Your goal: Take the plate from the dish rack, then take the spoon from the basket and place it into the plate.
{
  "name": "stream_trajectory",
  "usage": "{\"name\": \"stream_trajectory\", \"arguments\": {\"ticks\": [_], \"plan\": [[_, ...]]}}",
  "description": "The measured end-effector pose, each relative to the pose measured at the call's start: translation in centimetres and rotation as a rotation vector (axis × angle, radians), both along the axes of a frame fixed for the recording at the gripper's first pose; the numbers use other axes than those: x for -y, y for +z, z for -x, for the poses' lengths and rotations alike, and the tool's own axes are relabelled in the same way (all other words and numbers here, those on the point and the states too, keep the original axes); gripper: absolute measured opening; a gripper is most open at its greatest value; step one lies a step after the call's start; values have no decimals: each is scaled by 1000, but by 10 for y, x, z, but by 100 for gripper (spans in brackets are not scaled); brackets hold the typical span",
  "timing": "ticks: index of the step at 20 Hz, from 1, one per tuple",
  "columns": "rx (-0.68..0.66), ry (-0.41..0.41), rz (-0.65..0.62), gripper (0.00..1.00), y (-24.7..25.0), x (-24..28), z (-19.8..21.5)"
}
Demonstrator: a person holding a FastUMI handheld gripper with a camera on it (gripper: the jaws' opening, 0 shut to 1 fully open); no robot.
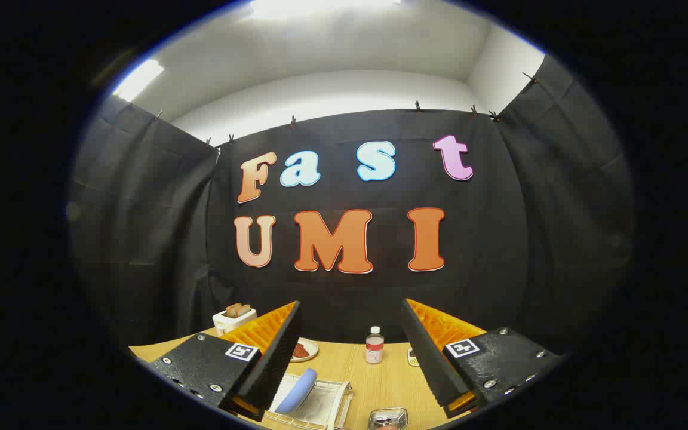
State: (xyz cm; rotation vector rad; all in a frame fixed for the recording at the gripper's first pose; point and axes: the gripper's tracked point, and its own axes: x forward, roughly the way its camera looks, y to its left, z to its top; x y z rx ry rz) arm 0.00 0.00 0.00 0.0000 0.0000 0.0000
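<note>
— One plate (297, 390), blue, stands on edge in the white dish rack (333, 399) at the bottom of the frame, just ahead of my left finger. Nothing lifted yet, so I judge step one is in hand.

— And your tongs?

— My gripper (351, 351) is wide apart, holding nothing, high over the wooden table (344, 364).

— The spoon?

— Possibly in the small basket (388, 418) at the bottom centre; too cut off to tell.

— Next move?

— Dip down and forward, fingers either side of the plate's upper rim. Further back stand a bottle (374, 344), a dish of something red (302, 350) and a toaster (233, 318).
</note>
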Motion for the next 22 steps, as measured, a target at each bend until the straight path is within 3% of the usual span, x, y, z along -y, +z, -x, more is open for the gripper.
{"name": "stream_trajectory", "arguments": {"ticks": [14,22], "plan": [[-55,10,10,98,-14,-6,-6],[-282,90,-45,98,-73,-37,-20]]}}
